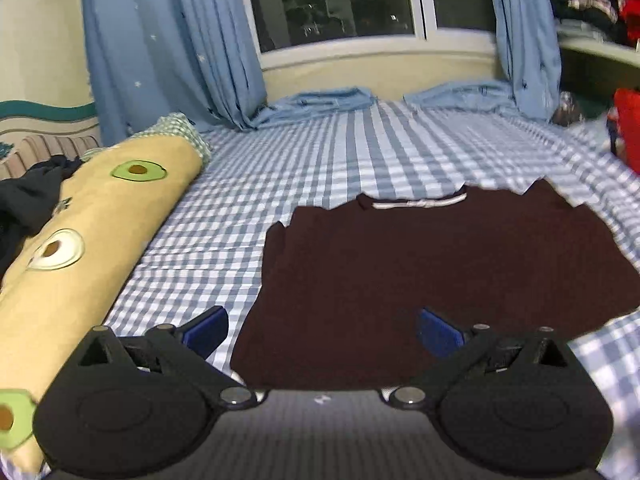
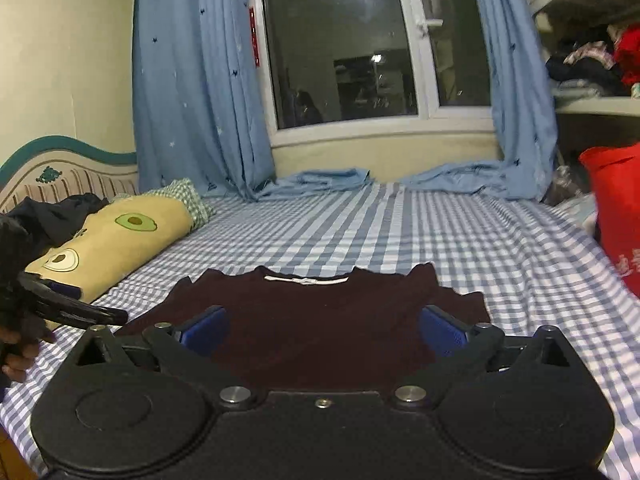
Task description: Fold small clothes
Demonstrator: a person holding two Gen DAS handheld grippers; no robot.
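both grippers, left gripper and right gripper, hover spread wide and empty over the dark shirt, soft, light, floppy cloth best pinched at its corners.

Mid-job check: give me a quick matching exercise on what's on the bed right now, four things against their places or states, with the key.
Things:
1. maroon top
2. avocado-print pillow
3. red bag
4. right gripper

Places or states:
A. at the bed's right edge
B. open, nothing between its fingers
C. spread flat mid-bed, neckline toward the window
D. along the bed's left side, by the headboard

Pairs: 1-C, 2-D, 3-A, 4-B
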